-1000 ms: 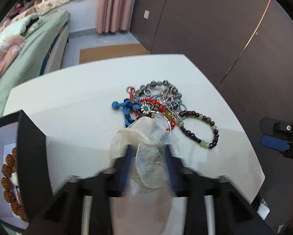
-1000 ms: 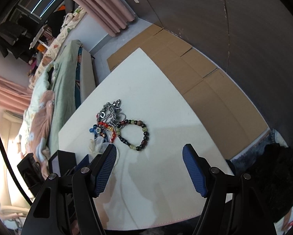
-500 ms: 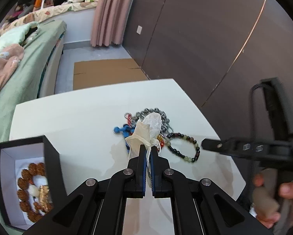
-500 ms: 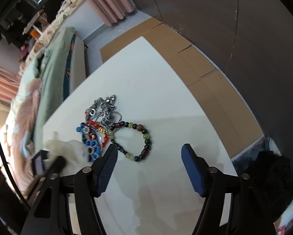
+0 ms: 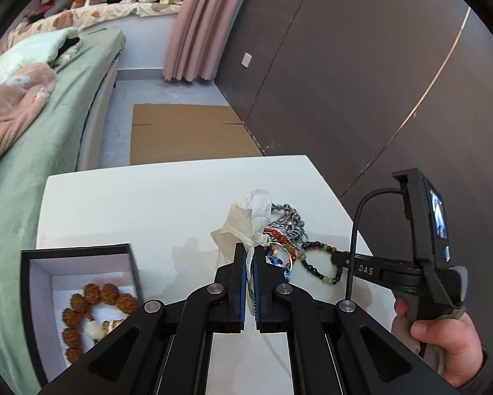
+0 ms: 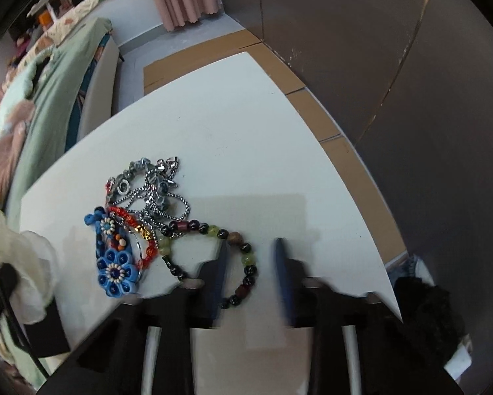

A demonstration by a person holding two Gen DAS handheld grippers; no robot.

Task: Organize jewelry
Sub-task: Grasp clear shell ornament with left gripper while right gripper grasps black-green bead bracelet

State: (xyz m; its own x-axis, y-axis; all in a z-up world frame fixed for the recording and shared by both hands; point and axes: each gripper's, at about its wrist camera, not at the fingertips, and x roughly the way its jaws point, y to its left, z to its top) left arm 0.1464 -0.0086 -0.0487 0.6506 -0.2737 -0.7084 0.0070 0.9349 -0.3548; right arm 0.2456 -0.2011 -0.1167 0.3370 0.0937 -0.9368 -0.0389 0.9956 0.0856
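My left gripper (image 5: 249,250) is shut on a crumpled cream tissue (image 5: 246,217) and holds it above the white table (image 5: 147,204). A tangle of jewelry lies on the table: silver chains (image 6: 160,191), a red cord bracelet (image 6: 137,227), a blue flower piece (image 6: 114,270) and a dark and green bead bracelet (image 6: 243,263). My right gripper (image 6: 251,247) is open, its fingers straddling the right side of the bead bracelet. The tissue also shows at the left edge of the right wrist view (image 6: 32,263).
An open black box (image 5: 81,263) with a white lining holds a brown bead bracelet (image 5: 91,309) at the table's near left. A bed with green bedding (image 5: 48,105) stands to the left. Flattened cardboard (image 5: 187,131) lies on the floor beyond the table.
My left gripper closed on the tissue and lifted it off the table. My right gripper came down over the bead bracelet and narrowed its opening.
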